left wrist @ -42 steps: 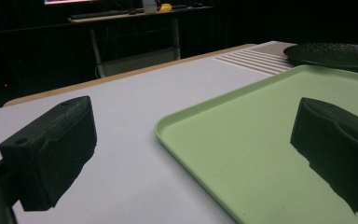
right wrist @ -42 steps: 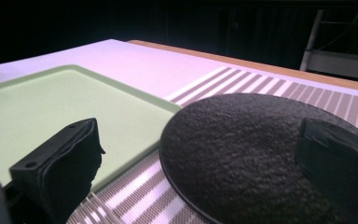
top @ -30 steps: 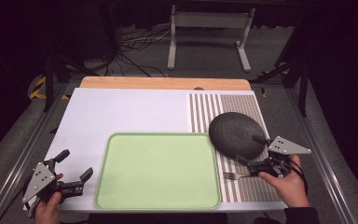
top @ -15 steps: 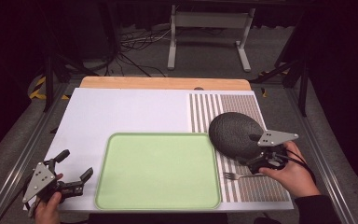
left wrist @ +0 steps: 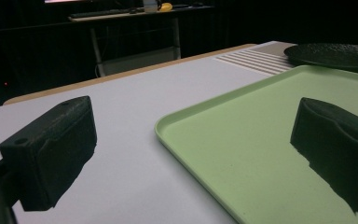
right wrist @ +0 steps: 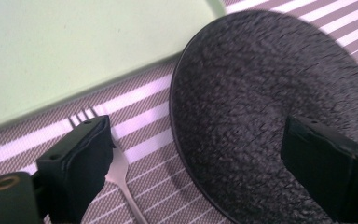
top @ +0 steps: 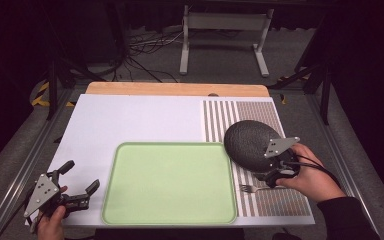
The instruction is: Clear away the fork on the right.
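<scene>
The right gripper (top: 272,172) hangs spread wide over the dark plate (top: 249,143) and fork (top: 252,188). At 9 o'clock of the green tray (top: 170,182), the left gripper (top: 82,177) is spread too. I can read no writing.

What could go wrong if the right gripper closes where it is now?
The right gripper is open, straddling the dark plate's near rim, with one jaw over the fork. Closing could catch or knock the fork along with the rim. The plate also sits close to the green tray; dragging it could bump the tray's edge.

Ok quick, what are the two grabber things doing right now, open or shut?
Left gripper: open, holding nothing, beside the green tray.
Right gripper: open, holding nothing, jaws straddling the black plate's rim, fork by one jaw.
</scene>
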